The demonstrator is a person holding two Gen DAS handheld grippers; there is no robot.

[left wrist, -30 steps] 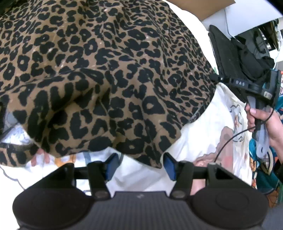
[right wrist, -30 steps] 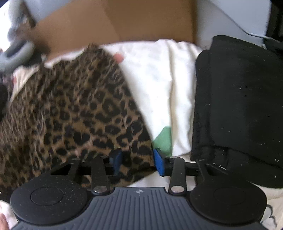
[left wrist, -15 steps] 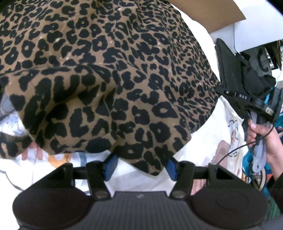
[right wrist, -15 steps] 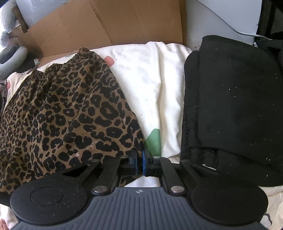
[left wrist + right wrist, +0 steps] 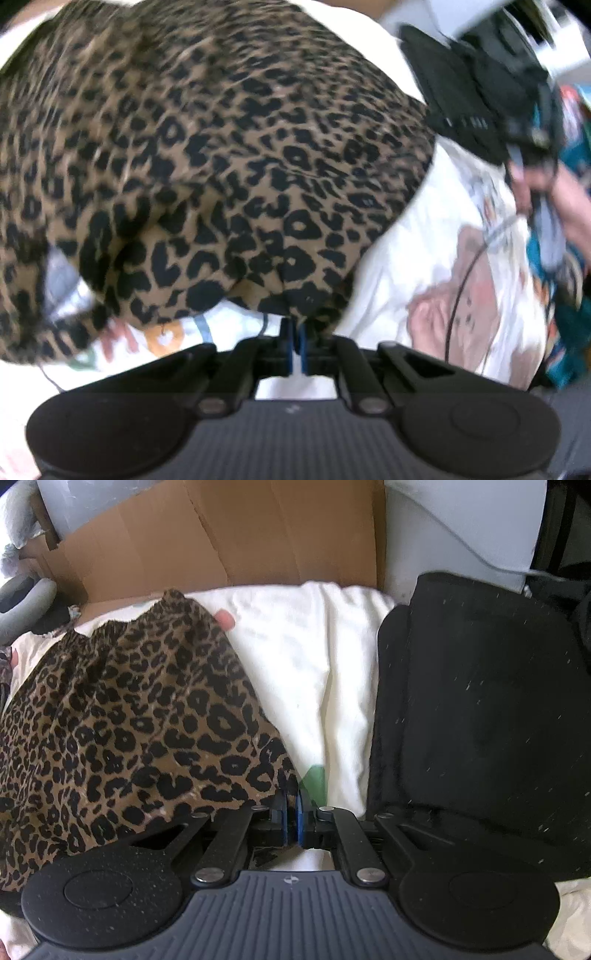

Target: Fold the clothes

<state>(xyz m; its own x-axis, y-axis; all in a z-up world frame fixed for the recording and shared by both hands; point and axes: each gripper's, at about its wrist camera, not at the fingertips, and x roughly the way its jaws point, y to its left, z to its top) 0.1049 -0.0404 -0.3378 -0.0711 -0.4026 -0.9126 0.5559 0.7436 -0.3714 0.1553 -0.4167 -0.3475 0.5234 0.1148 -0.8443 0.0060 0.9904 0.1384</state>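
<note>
both grippers pinch the hem of the brown leopard-print fabric garment (image 5: 122,731): left gripper (image 5: 294,341) at lower centre, right gripper (image 5: 291,818) likewise; garment fills the frame's left, over a white printed sheet (image 5: 314,672).

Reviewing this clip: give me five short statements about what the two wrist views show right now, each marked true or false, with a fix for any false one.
1. The left gripper is shut on the leopard garment. True.
2. The right gripper is wide open. False: its jaws are closed, pinching the garment's edge.
3. The black garment lies on top of the leopard one. False: it lies apart, across a strip of white sheet.
4. Cardboard stands behind the sheet. True.
5. The leopard garment is plain brown. False: it has black spots on brown.
</note>
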